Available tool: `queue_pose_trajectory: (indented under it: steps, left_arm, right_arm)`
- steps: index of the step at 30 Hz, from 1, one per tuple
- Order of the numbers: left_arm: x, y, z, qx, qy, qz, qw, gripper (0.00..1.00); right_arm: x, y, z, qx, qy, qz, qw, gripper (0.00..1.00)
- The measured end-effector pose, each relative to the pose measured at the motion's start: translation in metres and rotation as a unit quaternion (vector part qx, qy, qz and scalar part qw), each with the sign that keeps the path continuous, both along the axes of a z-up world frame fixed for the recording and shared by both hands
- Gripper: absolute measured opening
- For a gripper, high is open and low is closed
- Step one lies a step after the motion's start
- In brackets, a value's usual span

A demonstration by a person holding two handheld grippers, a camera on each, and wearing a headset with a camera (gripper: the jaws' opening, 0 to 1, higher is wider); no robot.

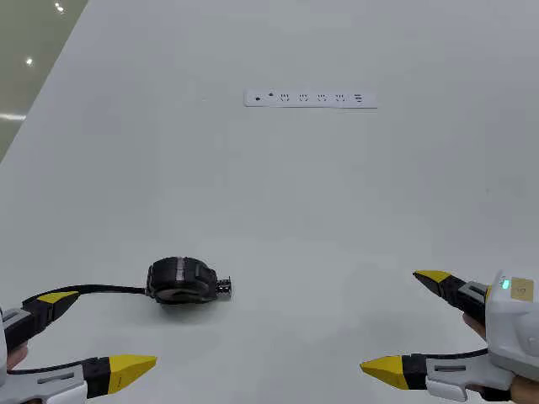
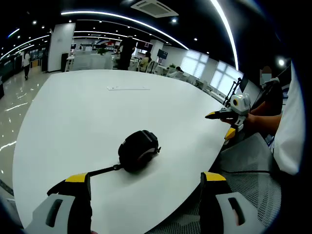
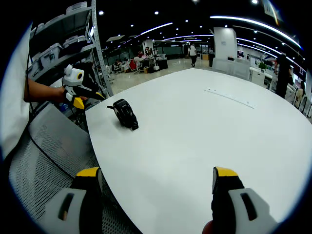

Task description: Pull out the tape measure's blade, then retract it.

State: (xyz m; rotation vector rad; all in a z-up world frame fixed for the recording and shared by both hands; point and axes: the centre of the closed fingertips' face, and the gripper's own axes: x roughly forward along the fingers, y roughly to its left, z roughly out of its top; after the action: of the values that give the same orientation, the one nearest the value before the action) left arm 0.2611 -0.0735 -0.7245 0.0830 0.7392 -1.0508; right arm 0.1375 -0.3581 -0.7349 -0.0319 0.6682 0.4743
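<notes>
Open-plan office space with ceiling lights is surrounding a broad white round-edged table (image 1: 337, 210), which is taking up most of the head view. Far across it, a flat white power strip (image 1: 310, 98) is lying on its own. Nearer the person, the left gripper (image 1: 101, 330) and the right gripper (image 1: 402, 322), both white-bodied with black, yellow-tipped jaws, are hovering over the table's near edge, jaws spread wide and grasping nothing.

Between them, much nearer the left one, a black rounded plastic tape measure (image 1: 179, 280) is resting on the table, touching neither gripper. Its thin black wrist strap (image 1: 101, 289) is trailing toward the left gripper, and its small metal blade hook (image 1: 224, 288) is pointing toward the right one, with no blade drawn out.

By the look of things, the pull-out step is not yet starting. The next move is likely calling for one gripper to steady the case while the other pinches the tiny hook.
</notes>
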Motion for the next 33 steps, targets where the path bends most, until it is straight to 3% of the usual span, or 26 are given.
queue_pose_trajectory:
  steps: [33]
  left_arm:
    - [0.0044,-0.0064,0.0002,-0.001,-0.004,-0.015,0.9999,0.88]
  right_arm:
    - [0.0027,0.0063,-0.0053,0.004,0.007,0.013,0.9999,0.94]
